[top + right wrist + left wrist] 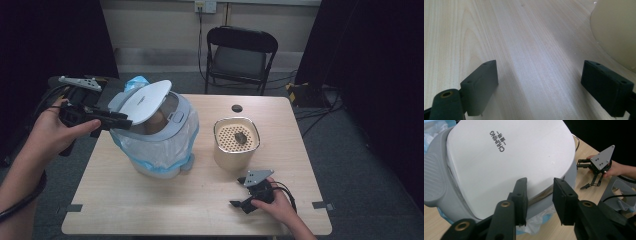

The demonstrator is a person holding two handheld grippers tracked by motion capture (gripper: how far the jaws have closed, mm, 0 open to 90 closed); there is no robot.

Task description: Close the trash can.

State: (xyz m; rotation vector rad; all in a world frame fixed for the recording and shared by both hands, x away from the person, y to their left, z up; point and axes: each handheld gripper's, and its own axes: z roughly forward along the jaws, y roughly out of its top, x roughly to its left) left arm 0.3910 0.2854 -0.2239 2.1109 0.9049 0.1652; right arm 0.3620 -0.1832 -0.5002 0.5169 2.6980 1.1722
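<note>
While the right gripper (243, 201) sits low on the near right part of the wooden table (165, 210), held by the right hand (277, 206), its jaws stand wide apart with nothing between them; in the right gripper view there's bare tabletop (529, 50) between the two black pads (480, 86), and the cream curved wall of the container (616, 32) is off to the upper right. Just beyond that gripper in the high view stands the cream container (236, 145), top a perforated insert with a small dark lump (240, 137) lying on it.

Farther left, mid table, is the grey lidded bin (159, 131), lined with a clear bag with blue edge showing at the base. Its white lid (146, 101) is tilted up, opening toward the far right side; brownish contents are partly visible inside, too unclear to name.

Left gripper (116, 121), held level by the left hand (52, 131) at the left table edge, has jaws narrowed around the near edge of the lid. In the left gripper view the lid (506, 162), printed CHUMING, has its rim between the pads (521, 200); whether they actually press on it can't be told.

Behind the table stand a black folding chair (241, 56) and a small dark round thing (237, 108) at the far table edge.
</note>
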